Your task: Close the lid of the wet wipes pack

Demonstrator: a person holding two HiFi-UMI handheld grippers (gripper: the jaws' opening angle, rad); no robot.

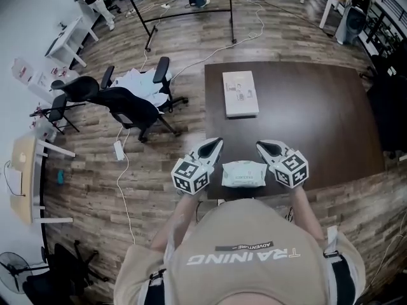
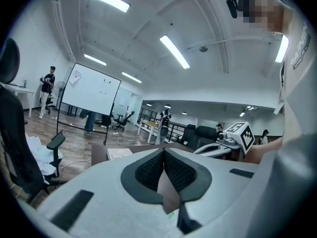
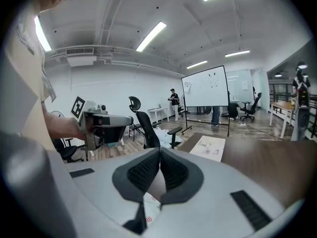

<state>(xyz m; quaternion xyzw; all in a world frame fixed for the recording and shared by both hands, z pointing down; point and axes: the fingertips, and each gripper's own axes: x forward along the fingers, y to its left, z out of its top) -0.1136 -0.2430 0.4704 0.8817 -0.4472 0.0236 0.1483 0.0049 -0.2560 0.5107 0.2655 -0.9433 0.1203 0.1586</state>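
Dark brown table (image 1: 318,107), and right at its near edge sits the wet wipes pack (image 1: 244,174); farther back, well apart, lies a white printed sheet (image 1: 240,94) (possibly a flat box).

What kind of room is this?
Probably an open office or workshop. There's a whiteboard on a stand, black office chairs, and a big brown table.
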